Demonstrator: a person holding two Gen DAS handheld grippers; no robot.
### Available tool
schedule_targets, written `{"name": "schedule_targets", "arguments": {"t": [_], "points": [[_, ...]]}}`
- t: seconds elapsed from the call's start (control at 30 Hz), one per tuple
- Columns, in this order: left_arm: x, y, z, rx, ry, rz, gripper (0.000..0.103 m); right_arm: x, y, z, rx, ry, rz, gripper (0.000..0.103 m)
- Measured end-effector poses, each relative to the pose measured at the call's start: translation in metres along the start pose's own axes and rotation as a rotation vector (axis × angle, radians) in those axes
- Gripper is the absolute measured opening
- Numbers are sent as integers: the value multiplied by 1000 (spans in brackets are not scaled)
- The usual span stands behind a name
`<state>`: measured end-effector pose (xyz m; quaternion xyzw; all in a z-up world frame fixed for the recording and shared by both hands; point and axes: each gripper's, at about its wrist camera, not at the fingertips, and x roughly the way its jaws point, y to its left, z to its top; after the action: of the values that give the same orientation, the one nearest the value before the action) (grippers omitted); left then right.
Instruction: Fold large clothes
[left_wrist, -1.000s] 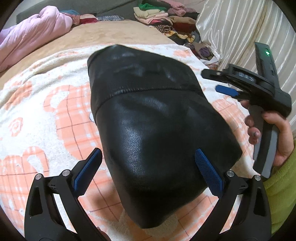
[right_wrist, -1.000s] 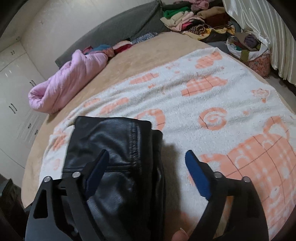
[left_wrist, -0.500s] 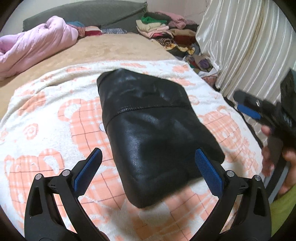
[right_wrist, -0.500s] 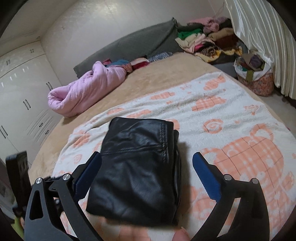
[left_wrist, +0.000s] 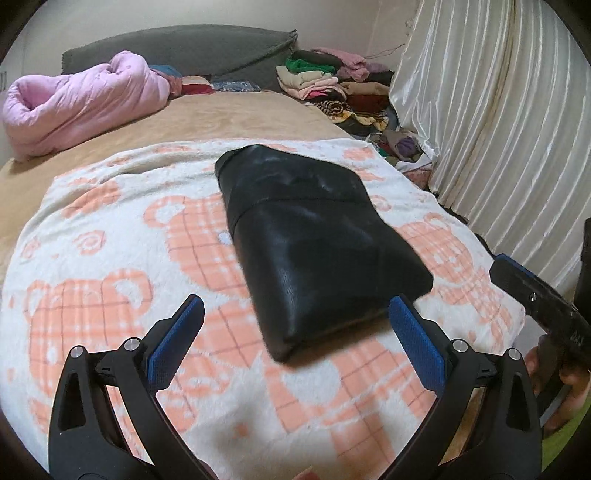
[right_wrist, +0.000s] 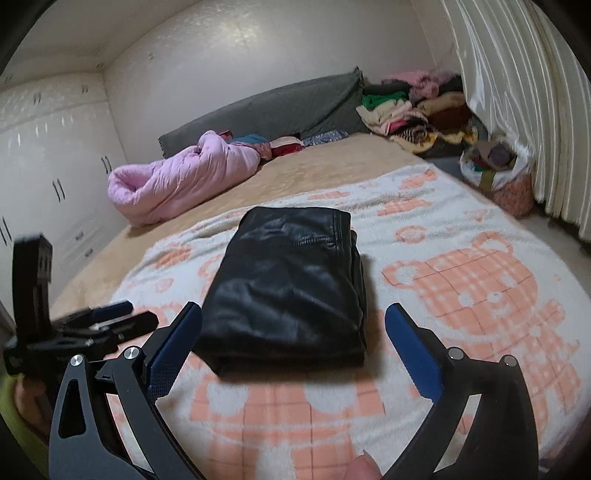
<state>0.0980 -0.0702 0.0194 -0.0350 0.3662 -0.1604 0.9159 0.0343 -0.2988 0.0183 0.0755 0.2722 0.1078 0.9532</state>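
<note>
While both claws hang above the near edge of the bed, the folded black leather garment (left_wrist: 317, 251) lies flat as a compact rectangular bundle on the white fleece blanket with orange checked bears (left_wrist: 110, 258), which covers the tan bedspread (left_wrist: 229, 114). Left gripper (left_wrist: 295, 332): jaws spread wide, blue pads clear of the garment, nothing grasped. Right gripper (right_wrist: 293, 334): jaws spread wide too, released, the bundle beyond its tips and untouched. In the right wrist view the left gripper shows at the far left edge, held in a hand with a yellow-green sleeve (right_wrist: 11, 417). Rolled pink quilt (right_wrist: 177, 177) rests near the grey headboard cushion (right_wrist: 266, 107). Pile of mixed clothes (left_wrist: 332, 88) sits beside the cream pleated curtain (left_wrist: 491, 122).
</note>
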Motion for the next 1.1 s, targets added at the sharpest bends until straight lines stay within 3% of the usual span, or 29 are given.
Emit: {"name": "schedule_targets", "arguments": {"t": [0.17,0.4,1.1], "points": [[-5,9,-24,-34,16,14,94,-4,13,-25,-50,-11,-36,99],[-10,19,-43,-58,29,45,94,-1,16,-49,-69,61,-57,99],[-16,27,-46,-62,28,83,94,-2,18,-51,-67,81,-58,99]]}}
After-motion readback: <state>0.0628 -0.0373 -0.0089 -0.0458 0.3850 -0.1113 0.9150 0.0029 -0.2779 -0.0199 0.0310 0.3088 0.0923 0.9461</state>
